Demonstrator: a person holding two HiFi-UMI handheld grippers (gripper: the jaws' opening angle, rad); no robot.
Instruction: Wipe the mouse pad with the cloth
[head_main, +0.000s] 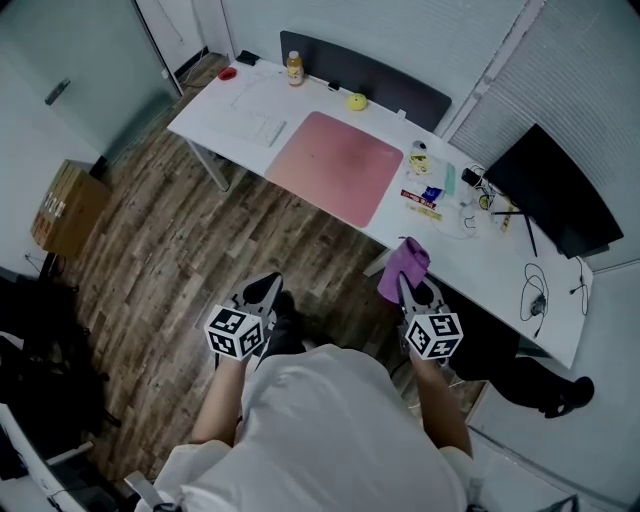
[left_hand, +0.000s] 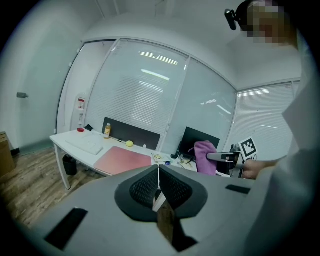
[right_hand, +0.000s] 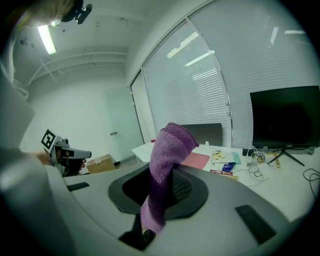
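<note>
Right gripper (right_hand: 167, 189) clamped on purple cloth (right_hand: 169, 147), left gripper (left_hand: 159, 183) clenched and empty, pink mouse pad (head_main: 335, 165) on white desk (head_main: 500, 262) (orange bottle (head_main: 294, 68), black monitor (head_main: 556, 196) at its edges)

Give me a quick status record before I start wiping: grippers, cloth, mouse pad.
left gripper: shut, nothing between its fingers
right gripper: shut on purple cloth
cloth position: in the air, not touching the pad
mouse pad: pink, flat on white desk, nothing lying on it
wiping: not yet begun
</note>
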